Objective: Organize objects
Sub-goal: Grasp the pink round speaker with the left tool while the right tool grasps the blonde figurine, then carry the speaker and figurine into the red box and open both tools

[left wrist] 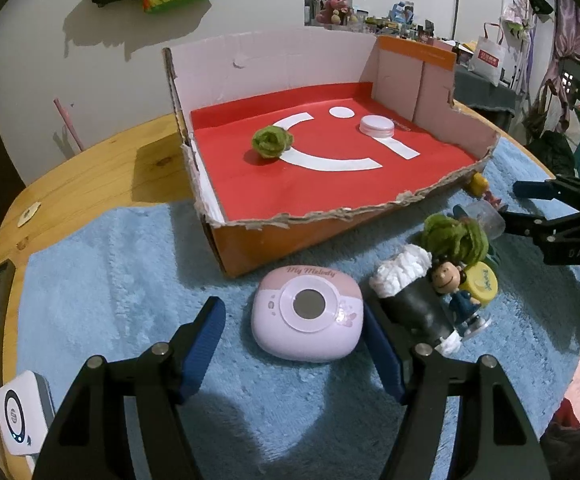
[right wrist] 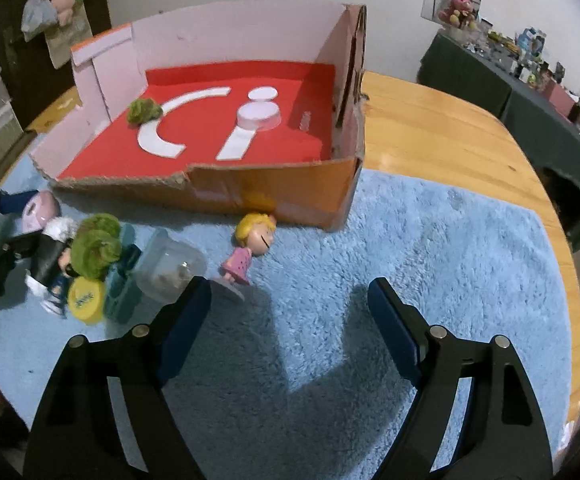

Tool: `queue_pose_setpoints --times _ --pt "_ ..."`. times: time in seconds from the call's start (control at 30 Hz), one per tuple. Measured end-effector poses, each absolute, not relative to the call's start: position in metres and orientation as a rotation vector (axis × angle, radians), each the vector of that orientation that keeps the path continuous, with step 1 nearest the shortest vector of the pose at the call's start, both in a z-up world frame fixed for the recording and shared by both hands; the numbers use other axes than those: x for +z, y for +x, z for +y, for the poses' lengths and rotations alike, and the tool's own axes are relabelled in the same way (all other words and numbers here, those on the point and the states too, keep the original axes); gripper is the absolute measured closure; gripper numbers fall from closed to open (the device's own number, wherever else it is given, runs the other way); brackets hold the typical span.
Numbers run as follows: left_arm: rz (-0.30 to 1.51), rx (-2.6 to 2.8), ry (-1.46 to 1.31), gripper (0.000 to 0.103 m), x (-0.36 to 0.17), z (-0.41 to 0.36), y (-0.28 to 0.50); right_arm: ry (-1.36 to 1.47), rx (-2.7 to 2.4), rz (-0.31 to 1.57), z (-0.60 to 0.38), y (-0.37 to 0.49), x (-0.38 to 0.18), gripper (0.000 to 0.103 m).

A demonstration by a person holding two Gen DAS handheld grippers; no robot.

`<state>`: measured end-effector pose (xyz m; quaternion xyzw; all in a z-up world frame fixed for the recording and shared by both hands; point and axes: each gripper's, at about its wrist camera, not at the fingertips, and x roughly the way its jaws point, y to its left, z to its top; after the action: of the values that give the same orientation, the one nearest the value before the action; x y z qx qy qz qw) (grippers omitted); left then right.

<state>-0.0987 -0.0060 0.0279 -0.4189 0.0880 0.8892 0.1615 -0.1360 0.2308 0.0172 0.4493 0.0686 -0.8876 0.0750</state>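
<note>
Left gripper (left wrist: 293,344) open w/ pink case (left wrist: 307,314) between jaws on rug (left wrist: 110,280), right gripper (right wrist: 290,320) open & empty; risk: right finger clips black roll (left wrist: 413,300) beside case, dragging it toward box (left wrist: 290,236).

Yarn ball (left wrist: 270,142) and lid (left wrist: 377,125) inside box (left wrist: 290,236), on rug (left wrist: 130,280).

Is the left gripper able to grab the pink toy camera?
Probably yes. The left gripper is open with the pink camera right between its fingers on the blue rug, and nothing blocks it.
</note>
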Motion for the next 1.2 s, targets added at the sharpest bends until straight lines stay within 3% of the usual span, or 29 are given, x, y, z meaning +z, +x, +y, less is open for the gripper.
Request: queue_pose_setpoints --times 0.2,0.37,0.43,0.47,0.73,0.83,1.2 --pt "0.255 2.535 -1.186 0.031 0.028 -0.005 -0.099 1.336 -2.74 0.182 0.247 -0.124 0.025 0.023" --pt "0.206 2.521 -1.171 0.047 0.028 -0.005 -0.099 1.277 -2.77 0.14 0.239 -0.127 0.032 0.023" --pt "0.192 2.528 -1.163 0.048 0.029 -0.005 -0.098 1.285 -2.764 0.155 0.233 -0.133 0.029 0.033" --pt "0.184 2.534 -1.161 0.048 0.029 -0.005 -0.098 1.296 -2.758 0.143 0.232 -0.136 0.026 0.046" --pt "0.137 2.545 -1.136 0.048 0.028 -0.003 -0.093 1.307 -2.757 0.199 0.221 -0.148 0.017 0.061" --pt "0.107 2.561 -1.122 0.048 0.03 -0.005 -0.09 1.275 -2.722 0.228 0.213 -0.147 0.016 0.083" --pt "0.06 2.609 -1.001 0.048 0.063 -0.011 -0.062 1.123 -2.739 0.132 0.219 -0.113 0.044 0.083"
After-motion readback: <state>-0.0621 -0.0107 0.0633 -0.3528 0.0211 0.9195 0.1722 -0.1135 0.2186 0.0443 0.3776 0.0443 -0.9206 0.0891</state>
